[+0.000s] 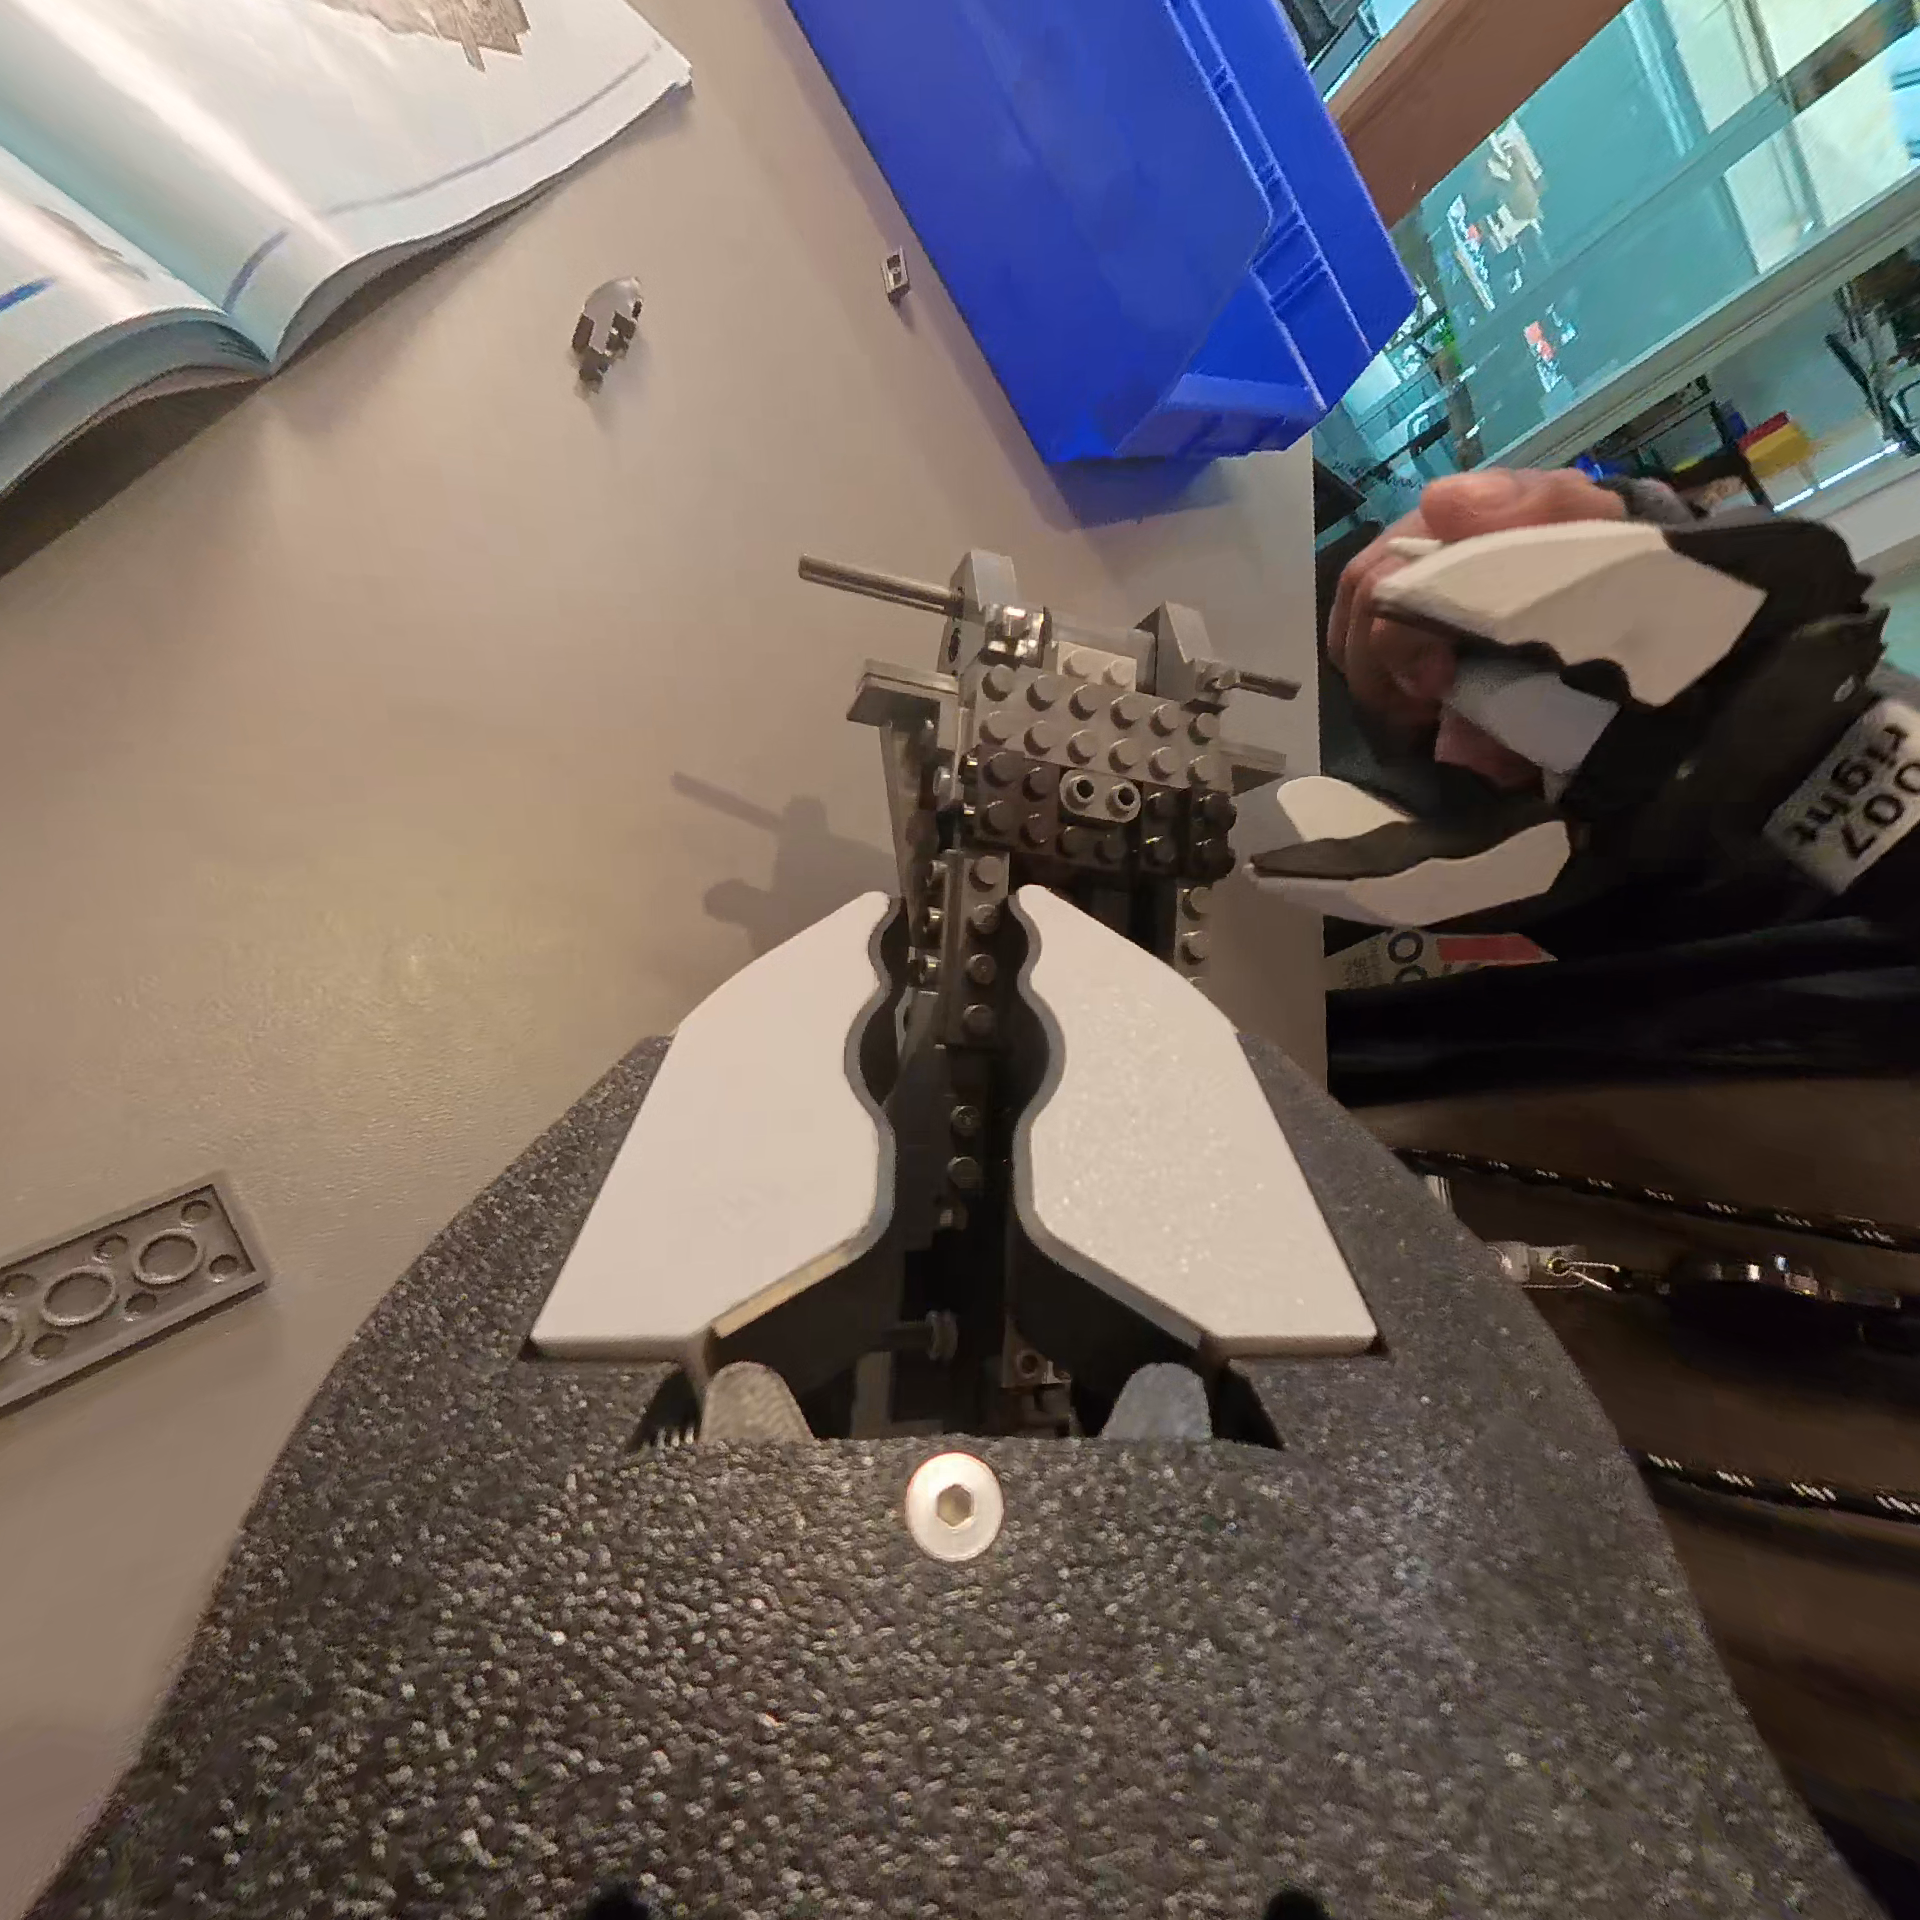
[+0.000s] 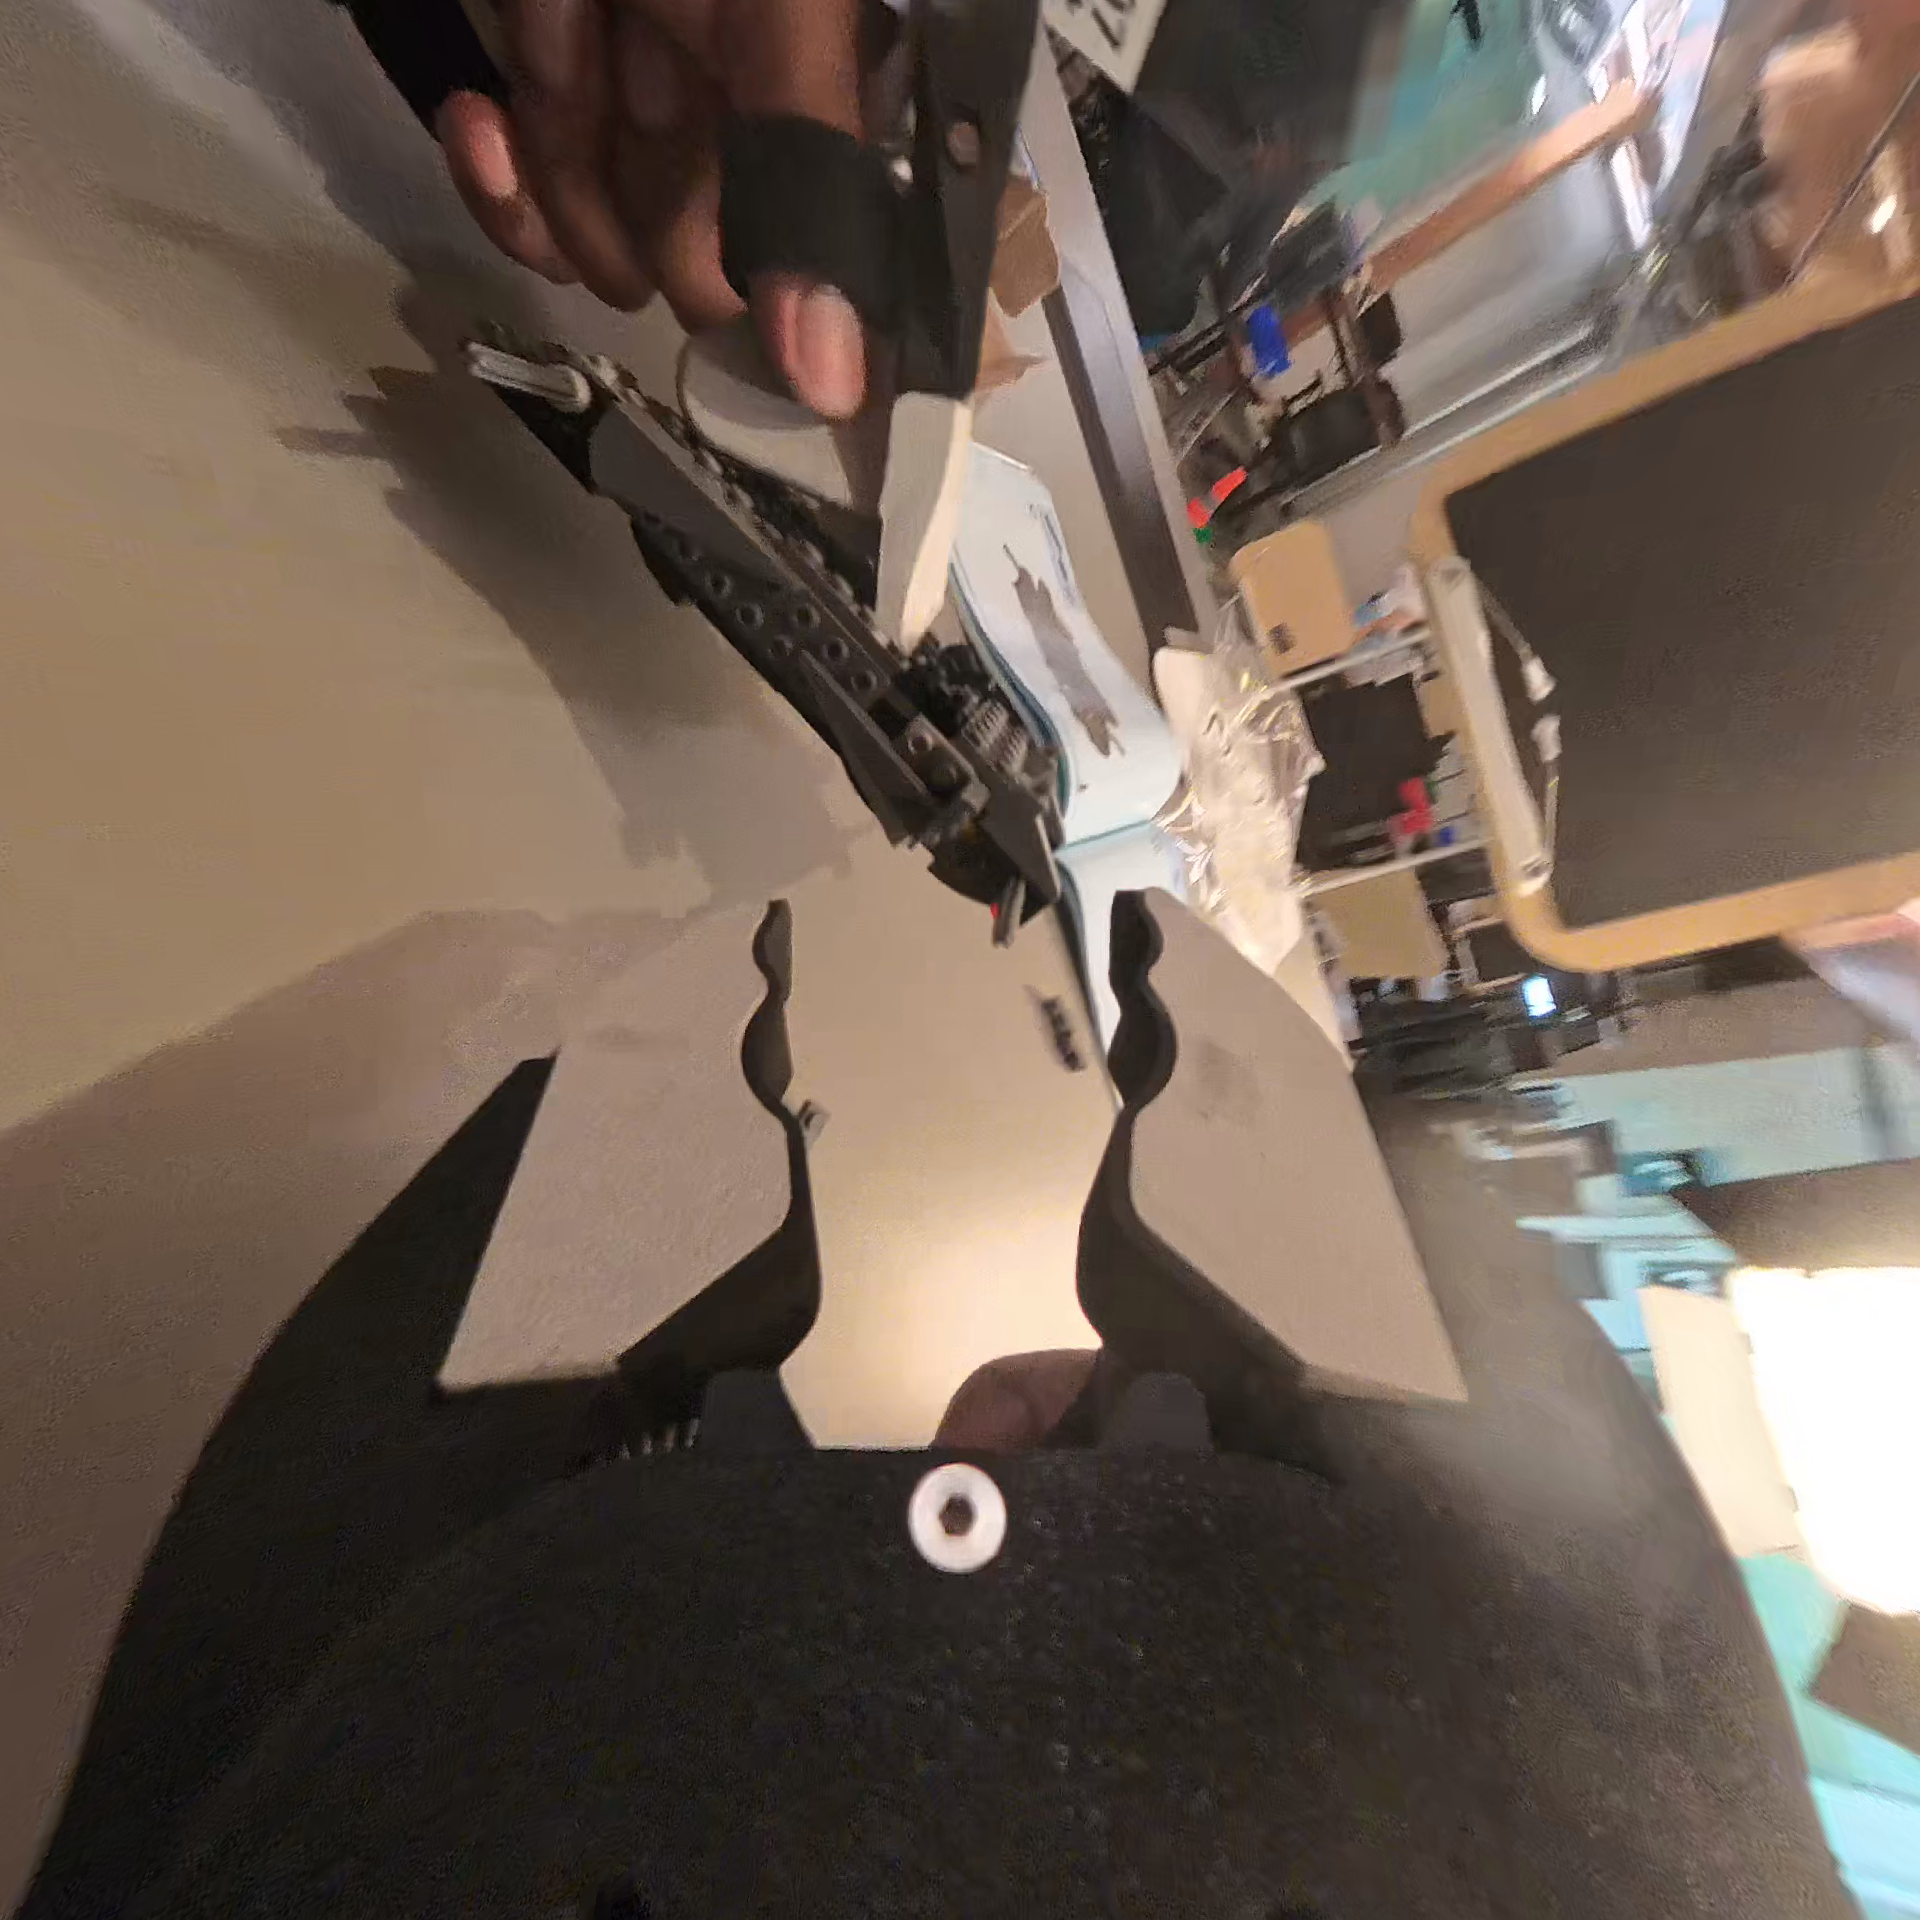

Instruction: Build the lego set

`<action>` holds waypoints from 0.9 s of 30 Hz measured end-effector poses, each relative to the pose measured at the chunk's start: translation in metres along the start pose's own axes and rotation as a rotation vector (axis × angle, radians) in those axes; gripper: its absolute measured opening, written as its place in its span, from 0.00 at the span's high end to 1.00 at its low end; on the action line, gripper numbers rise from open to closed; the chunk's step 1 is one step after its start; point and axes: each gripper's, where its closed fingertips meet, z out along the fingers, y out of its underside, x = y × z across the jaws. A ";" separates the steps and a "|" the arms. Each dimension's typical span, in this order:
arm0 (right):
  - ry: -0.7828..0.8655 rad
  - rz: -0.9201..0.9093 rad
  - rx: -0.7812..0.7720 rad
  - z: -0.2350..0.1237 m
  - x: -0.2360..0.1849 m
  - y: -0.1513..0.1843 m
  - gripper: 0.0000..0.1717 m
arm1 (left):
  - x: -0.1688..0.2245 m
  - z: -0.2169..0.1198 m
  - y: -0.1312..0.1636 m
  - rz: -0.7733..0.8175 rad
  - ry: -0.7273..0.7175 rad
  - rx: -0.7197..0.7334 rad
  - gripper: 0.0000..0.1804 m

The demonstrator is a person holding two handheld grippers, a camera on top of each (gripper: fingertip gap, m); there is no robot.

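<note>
My left gripper (image 1: pixel 956 914) is shut on a dark grey brick model (image 1: pixel 1081 748), and its white pads press on the model's narrow studded lower part. The model is held up above the beige table (image 1: pixel 416 831), and thin rods stick out at its top. My right gripper (image 1: pixel 1340 727) is open just right of the model, with one fingertip close to its side. In the right wrist view my right gripper (image 2: pixel 951 914) is open and empty. The model (image 2: pixel 790 623) hangs ahead of it, clamped by the left gripper (image 2: pixel 831 488), which a person's hand holds.
A blue bin (image 1: pixel 1091 208) stands at the back. An open booklet (image 1: pixel 260 187) lies at the far left. A flat grey plate (image 1: pixel 114 1288) and two small grey pieces (image 1: pixel 608 327) (image 1: pixel 896 272) lie loose. The table edge (image 1: pixel 1314 623) runs at right. A clear plastic bag (image 2: pixel 1236 748) lies by the booklet. Spacing between my two grippers at the tips: around 9 cm.
</note>
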 end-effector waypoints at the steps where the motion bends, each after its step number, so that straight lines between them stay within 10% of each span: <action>1: 0.022 -0.059 -0.007 0.003 -0.002 -0.002 0.65 | 0.000 0.000 0.000 -0.007 0.001 0.005 0.90; 11: 0.207 -0.305 -0.025 0.020 -0.002 -0.006 0.69 | 0.007 0.000 -0.002 -0.043 -0.020 0.071 0.90; 27: -0.123 1.327 0.071 0.001 -0.005 0.005 0.64 | -0.003 0.005 -0.010 -0.050 -0.287 0.273 0.90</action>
